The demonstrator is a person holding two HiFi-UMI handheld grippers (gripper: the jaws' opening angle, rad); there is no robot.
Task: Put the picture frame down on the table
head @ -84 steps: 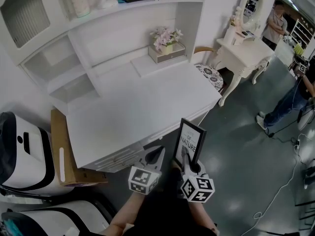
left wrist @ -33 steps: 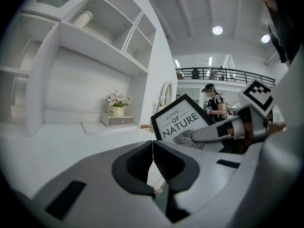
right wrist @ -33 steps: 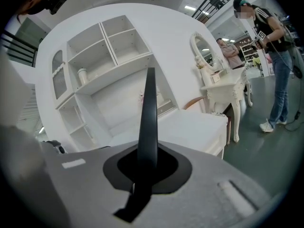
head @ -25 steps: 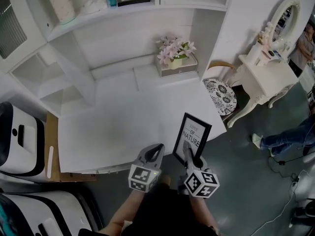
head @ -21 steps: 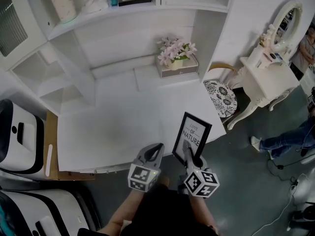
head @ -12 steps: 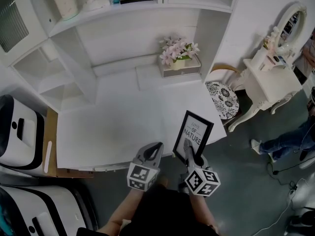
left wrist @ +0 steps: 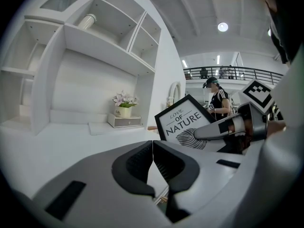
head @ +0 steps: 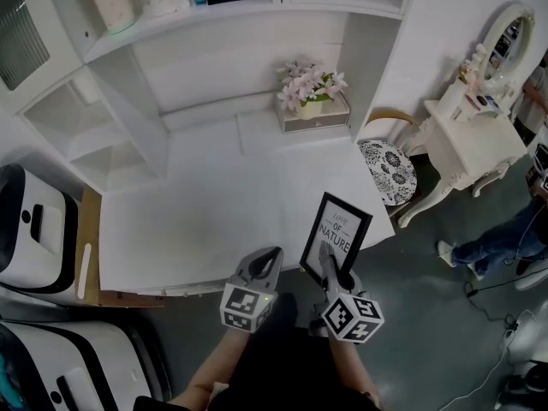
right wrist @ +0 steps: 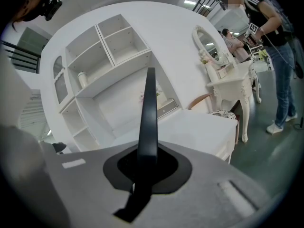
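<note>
A black picture frame (head: 336, 239) printed "LOVE OF NATURE" is held upright over the near right corner of the white desk (head: 214, 204). My right gripper (head: 327, 260) is shut on its lower edge. In the right gripper view the picture frame (right wrist: 150, 113) shows edge-on as a thin black bar rising from between the jaws. My left gripper (head: 264, 268) hangs just left of it at the desk's front edge, jaws shut on nothing. The left gripper view shows the picture frame (left wrist: 186, 127) to the right, above its own shut tips (left wrist: 152, 161).
A box with pink flowers (head: 312, 97) stands at the back of the desk under white shelves. A patterned chair (head: 385, 166) and a white dressing table (head: 475, 127) stand to the right. A person's legs (head: 497, 238) are at the far right. White appliances (head: 34, 229) sit at left.
The head camera has shifted slightly. Both grippers and the frame keep nearly the same place at the desk's near right corner.
</note>
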